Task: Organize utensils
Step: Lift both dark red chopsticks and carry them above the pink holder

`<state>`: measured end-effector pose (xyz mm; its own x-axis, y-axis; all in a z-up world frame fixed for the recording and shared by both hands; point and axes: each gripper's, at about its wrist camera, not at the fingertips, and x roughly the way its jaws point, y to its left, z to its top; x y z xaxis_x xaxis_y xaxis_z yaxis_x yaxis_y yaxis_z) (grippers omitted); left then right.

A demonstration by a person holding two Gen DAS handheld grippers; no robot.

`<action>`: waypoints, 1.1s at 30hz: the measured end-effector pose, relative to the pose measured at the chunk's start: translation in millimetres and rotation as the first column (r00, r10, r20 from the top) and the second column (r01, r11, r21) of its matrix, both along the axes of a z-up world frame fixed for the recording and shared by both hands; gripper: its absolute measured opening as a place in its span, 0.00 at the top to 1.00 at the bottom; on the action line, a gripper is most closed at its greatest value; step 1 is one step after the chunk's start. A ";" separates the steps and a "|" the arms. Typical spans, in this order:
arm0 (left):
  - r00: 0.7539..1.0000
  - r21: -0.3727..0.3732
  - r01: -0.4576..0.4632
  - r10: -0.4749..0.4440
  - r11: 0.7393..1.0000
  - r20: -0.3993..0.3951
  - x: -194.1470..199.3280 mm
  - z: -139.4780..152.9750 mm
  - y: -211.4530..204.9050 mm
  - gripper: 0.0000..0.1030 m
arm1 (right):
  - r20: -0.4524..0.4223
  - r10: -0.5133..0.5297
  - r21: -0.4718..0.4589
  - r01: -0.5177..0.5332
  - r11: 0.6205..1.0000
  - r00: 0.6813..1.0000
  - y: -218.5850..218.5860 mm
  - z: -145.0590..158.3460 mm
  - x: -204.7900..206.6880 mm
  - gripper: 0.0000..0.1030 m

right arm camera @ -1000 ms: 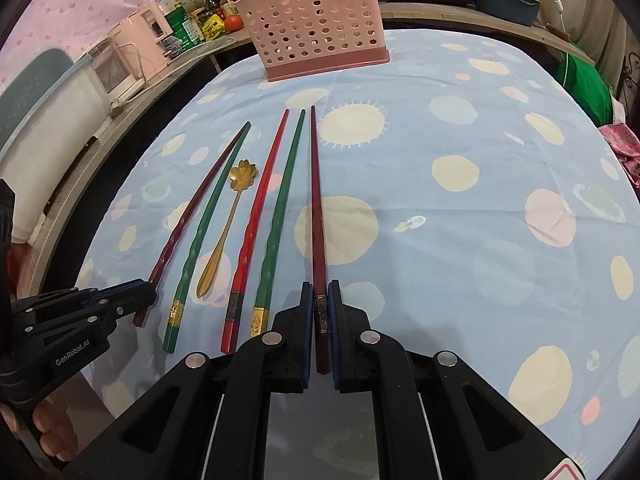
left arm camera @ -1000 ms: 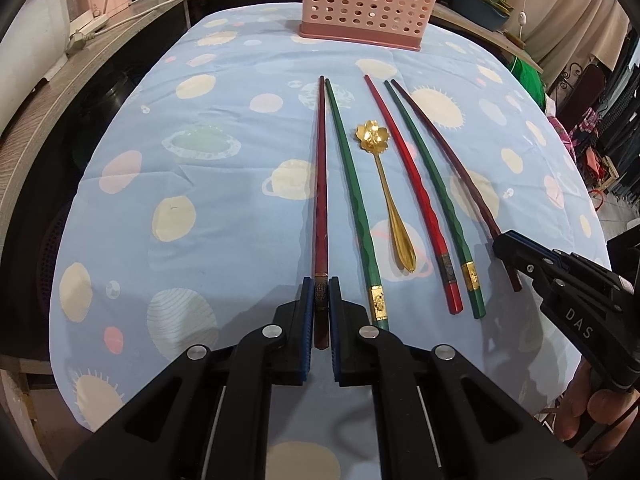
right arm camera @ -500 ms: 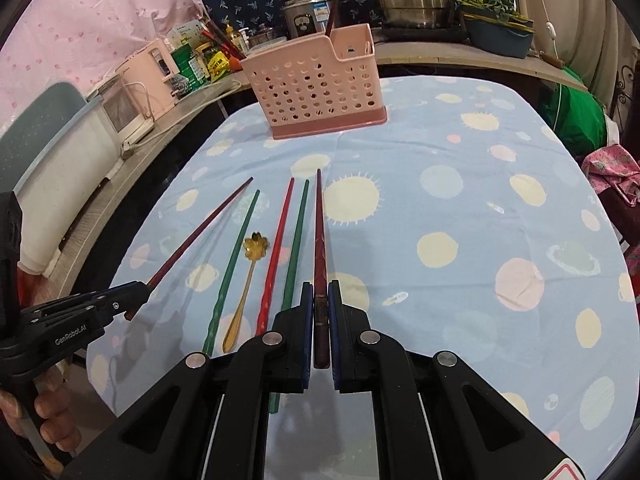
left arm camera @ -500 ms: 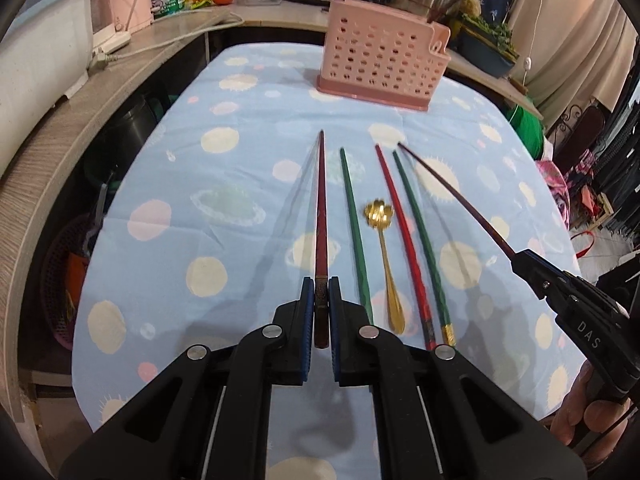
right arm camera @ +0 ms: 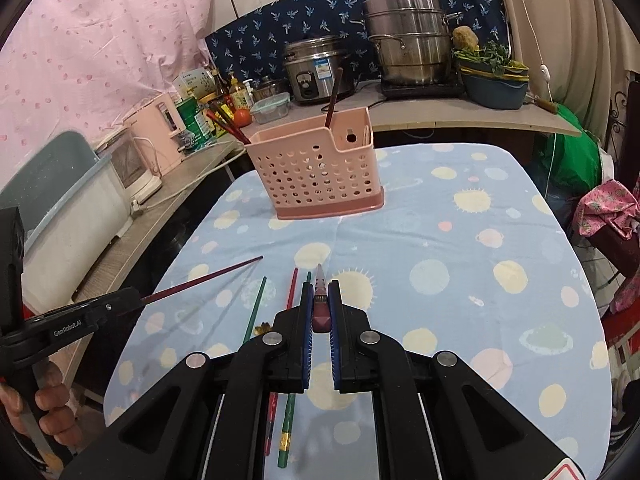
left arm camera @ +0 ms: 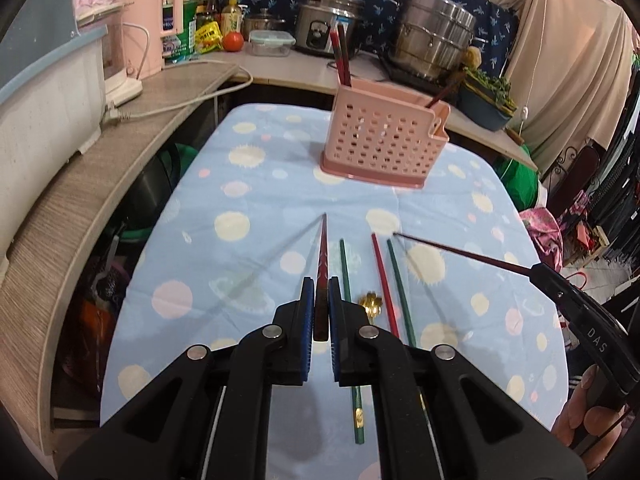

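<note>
I read "DAS" on the side of the right tool (left arm camera: pixel 538 270) in the left view, and "GenRobot.AI" on the left tool (right arm camera: pixel 134 302) in the right view. Labels on the counter bottles and the rice cooker (right arm camera: pixel 316 68) are too small to read.

Left tool is clamped on a dark red chopstick (left arm camera: pixel 322 264), held off the cloth, tip pointing toward the pink holder (left arm camera: pixel 384 144). Right tool is clamped on a second dark red chopstick (right arm camera: pixel 319 294), also off the cloth; in the left view it crosses in from the right as a thin dark stick (left arm camera: pixel 460 250).

On the bench (right arm camera: pixel 460 248), under a light blue cloth with planet and sun print, I see two green chopsticks (left arm camera: pixel 346 272) (left arm camera: pixel 400 284), one red chopstick (left arm camera: pixel 383 276) and a gold flower-head spoon (left arm camera: pixel 371 302), lying roughly parallel. The spoon handle is hidden behind the left tool's body. The lower ends of the right-hand red and green sticks are hidden there too.

The holder stands at the far end of the cloth with a few chopsticks already upright in it. Behind it is a counter with a steel steamer pot (right arm camera: pixel 408 40), a pink kettle (left arm camera: pixel 154 32) and a tomato (left arm camera: pixel 233 41). The backdrop is pink and navy fabric.
</note>
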<state>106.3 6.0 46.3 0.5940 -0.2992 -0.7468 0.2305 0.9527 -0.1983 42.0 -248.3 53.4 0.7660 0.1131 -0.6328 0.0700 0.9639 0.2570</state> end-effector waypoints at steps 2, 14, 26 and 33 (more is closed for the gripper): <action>1.000 -0.002 -0.002 0.002 1.000 0.018 4.5 7.6 -1.0 0.93 | 0.020 -0.008 0.005 0.007 1.000 1.000 -4.1 7.4 4.9 0.93; 0.994 -0.022 -0.018 0.020 1.000 0.109 36.6 49.5 -6.2 0.93 | 0.085 -0.028 0.018 0.027 0.999 0.996 -17.9 34.7 29.5 0.93; 0.983 -0.067 0.003 0.010 0.998 0.184 68.1 89.9 -16.5 0.93 | 0.151 -0.056 0.061 0.047 0.997 0.987 -37.0 63.6 52.1 0.93; 0.966 -0.103 0.028 0.000 0.994 0.260 84.5 126.8 -29.6 0.93 | 0.226 -0.074 0.091 0.055 0.994 0.971 -47.8 96.6 71.9 0.93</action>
<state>190.8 -23.5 173.1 0.7584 -0.3775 -0.5313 0.3006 0.9259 -0.2287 113.8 -296.1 150.0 0.8965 0.1038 -0.4307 0.0613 0.9338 0.3525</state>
